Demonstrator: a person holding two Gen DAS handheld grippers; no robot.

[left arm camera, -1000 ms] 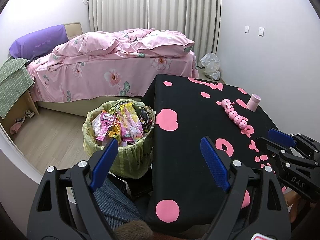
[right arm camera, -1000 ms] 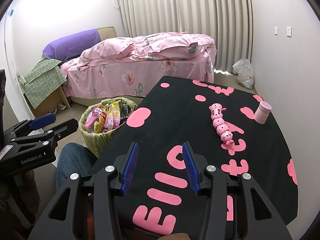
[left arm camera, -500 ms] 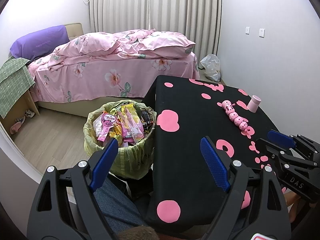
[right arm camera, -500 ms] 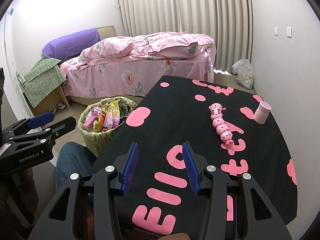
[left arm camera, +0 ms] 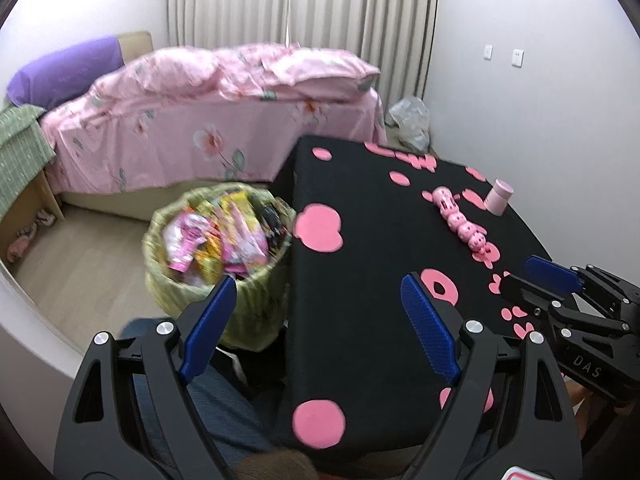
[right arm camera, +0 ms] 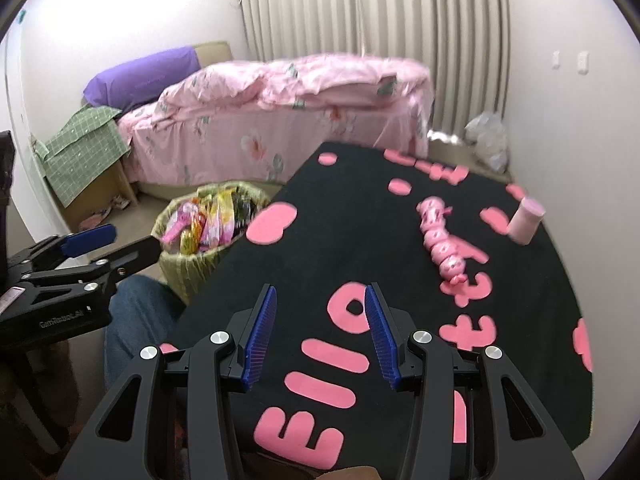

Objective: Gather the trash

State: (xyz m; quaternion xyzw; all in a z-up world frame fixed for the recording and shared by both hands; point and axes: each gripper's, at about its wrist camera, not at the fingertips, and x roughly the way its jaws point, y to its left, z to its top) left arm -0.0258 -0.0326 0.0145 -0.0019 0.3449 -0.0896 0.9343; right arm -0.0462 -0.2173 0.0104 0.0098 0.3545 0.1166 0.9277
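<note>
- Both sets of jaws are spread apart and holding nothing. The left gripper [left arm camera: 314, 312] hangs over the near left edge of the worktop [left arm camera: 372, 264], half over the bin. The right gripper [right arm camera: 320, 330] hangs over the near middle of the worktop.
- The trash bin [left arm camera: 240, 300] sits on the floor just beside the worktop's left edge, lined with a green bag and already stuffed with snack wrappers [left arm camera: 218, 240]. They heap up around the rim, so I'd guess shoving more in could tip a few onto the floor.
- If the next move is bagging it up, grabbing only one side of the liner could tilt the load and dump it out. The plastic looks thin too, so a hard pinch might tear it.
- The two grippers are pretty close to each other at the near edge, so a quick swing toward the bin could knock them together.
- All that's on the worktop are a pink caterpillar toy [right arm camera: 440, 242] and a pink cup [right arm camera: 526, 222] near the far right edge. Neither looks like trash to me, so mistaking them for rubbish is a real risk.
- Both views are a bit motion-blurred, so I can't tell if any small scraps are on the cloth.
</note>
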